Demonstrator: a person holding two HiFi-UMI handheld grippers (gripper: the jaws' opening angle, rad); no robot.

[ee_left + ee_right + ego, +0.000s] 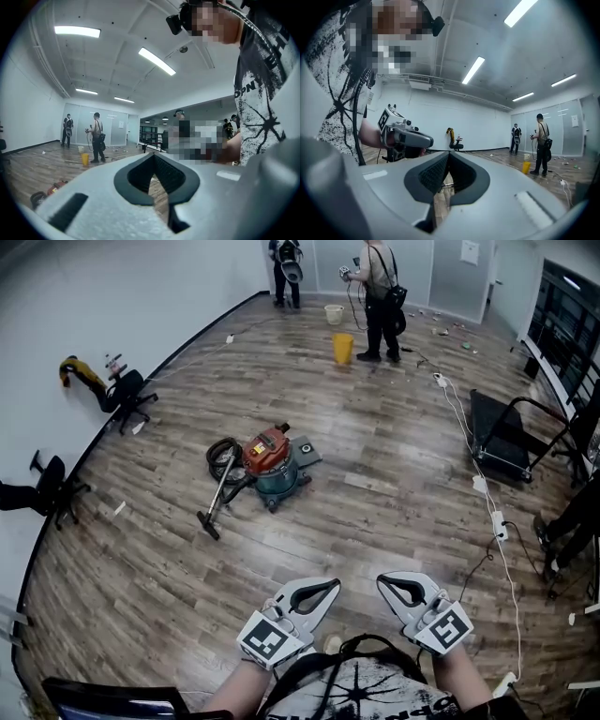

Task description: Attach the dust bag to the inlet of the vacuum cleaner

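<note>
The vacuum cleaner (270, 465), with a red top, a teal drum and a black hose and wand, stands on the wood floor in the middle of the head view, well ahead of both grippers. A flat grey piece with a round hole (305, 450) lies against its right side. My left gripper (334, 585) and right gripper (381, 581) are held close to my chest, tips turned toward each other, both shut and empty. The left gripper view shows its jaws (153, 155) closed, with a red bit of the vacuum (54, 187) low at the left. The right gripper's jaws (447, 154) also meet.
Two people stand at the far end near a yellow bucket (343, 347) and a white bucket (334, 313). Office chairs (127, 395) stand along the left wall. A black frame (507, 441) and a white cable with power strips (480, 484) lie at the right.
</note>
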